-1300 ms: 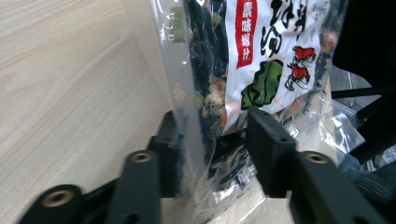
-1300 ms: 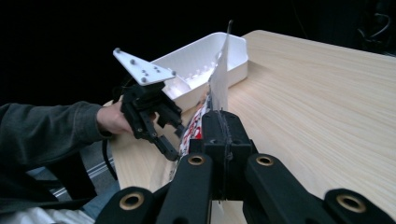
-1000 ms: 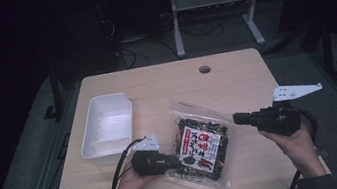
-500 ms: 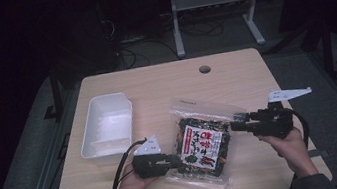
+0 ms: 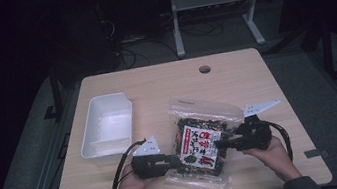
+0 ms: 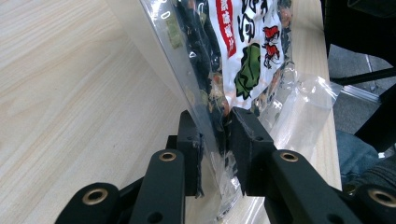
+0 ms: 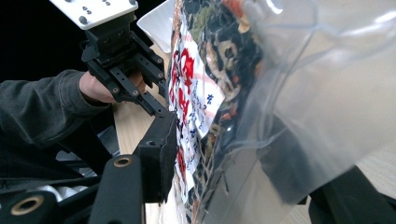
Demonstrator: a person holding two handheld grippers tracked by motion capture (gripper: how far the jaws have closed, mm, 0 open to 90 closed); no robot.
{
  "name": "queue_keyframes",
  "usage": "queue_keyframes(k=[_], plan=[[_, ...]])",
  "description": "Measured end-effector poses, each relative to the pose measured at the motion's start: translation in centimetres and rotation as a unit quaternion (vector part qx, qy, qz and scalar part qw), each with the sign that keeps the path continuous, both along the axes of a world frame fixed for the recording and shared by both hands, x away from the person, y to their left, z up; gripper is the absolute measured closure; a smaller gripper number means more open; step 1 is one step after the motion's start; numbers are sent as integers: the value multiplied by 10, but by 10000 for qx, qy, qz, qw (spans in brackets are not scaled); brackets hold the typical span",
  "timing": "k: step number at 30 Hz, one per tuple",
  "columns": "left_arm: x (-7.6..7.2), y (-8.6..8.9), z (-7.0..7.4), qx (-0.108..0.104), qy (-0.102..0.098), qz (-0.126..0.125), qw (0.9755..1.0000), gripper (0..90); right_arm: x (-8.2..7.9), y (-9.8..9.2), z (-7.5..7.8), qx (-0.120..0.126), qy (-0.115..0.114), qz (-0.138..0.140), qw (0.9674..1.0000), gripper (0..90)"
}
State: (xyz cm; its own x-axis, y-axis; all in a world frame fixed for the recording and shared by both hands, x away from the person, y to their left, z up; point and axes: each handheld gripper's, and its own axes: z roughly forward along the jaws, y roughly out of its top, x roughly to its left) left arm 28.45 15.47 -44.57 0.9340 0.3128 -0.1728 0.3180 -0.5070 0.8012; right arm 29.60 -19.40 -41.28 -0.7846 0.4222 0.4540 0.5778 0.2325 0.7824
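A clear plastic bag of dark dried food with a red and white label [image 5: 199,143] lies at the table's front centre. My left gripper [image 5: 175,162] is shut on the bag's left edge. In the left gripper view both black jaws [image 6: 215,140] pinch the plastic of the bag [image 6: 243,46], which rises off the wood. My right gripper [image 5: 220,143] is at the bag's right edge. Its jaws [image 7: 233,154] stand apart with the bag [image 7: 205,93] between them, and the far jaw shows blurred through the plastic. The left gripper [image 7: 122,56] appears beyond.
A white rectangular tray [image 5: 108,126] sits left of the bag on the wooden table [image 5: 154,81]. A round cable hole [image 5: 204,69] is near the far edge. Dark floor and a metal stand [image 5: 213,2] lie beyond.
My right gripper has moved left and down from beside the bag until its jaws straddle the bag's right edge. The left gripper has kept its hold in place.
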Motion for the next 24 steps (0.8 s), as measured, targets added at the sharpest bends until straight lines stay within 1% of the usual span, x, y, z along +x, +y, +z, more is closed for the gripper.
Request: queue_keyframes(k=[2,4,6,9,12,17,20,21,24], plan=[[0,0,0,0,7,9,10000,739,0,1,-2,-11,12,3,10000,485],[0,0,0,0,9,15,10000,739,0,1,-5,44,34,-20,10000,508],[0,0,-1,7,24,19,10000,738,0,0,-8,12,97,-33,9999,534],[1,0,-1,-2,37,28,10000,737,1,1,-10,110,147,-30,9998,560],[1,1,-2,-17,66,41,10000,736,1,3,-10,184,137,1,9997,601],[1,2,-2,-13,53,23,10000,729,0,5,-9,280,121,59,9995,680],[1,2,-2,-26,47,18,10000,714,-1,7,-7,304,88,111,9994,707],[1,3,-2,-4,23,15,10000,708,-2,7,-6,364,84,157,9992,718],[0,3,-2,41,-37,43,10000,680,-4,9,-3,420,47,218,9989,738]])
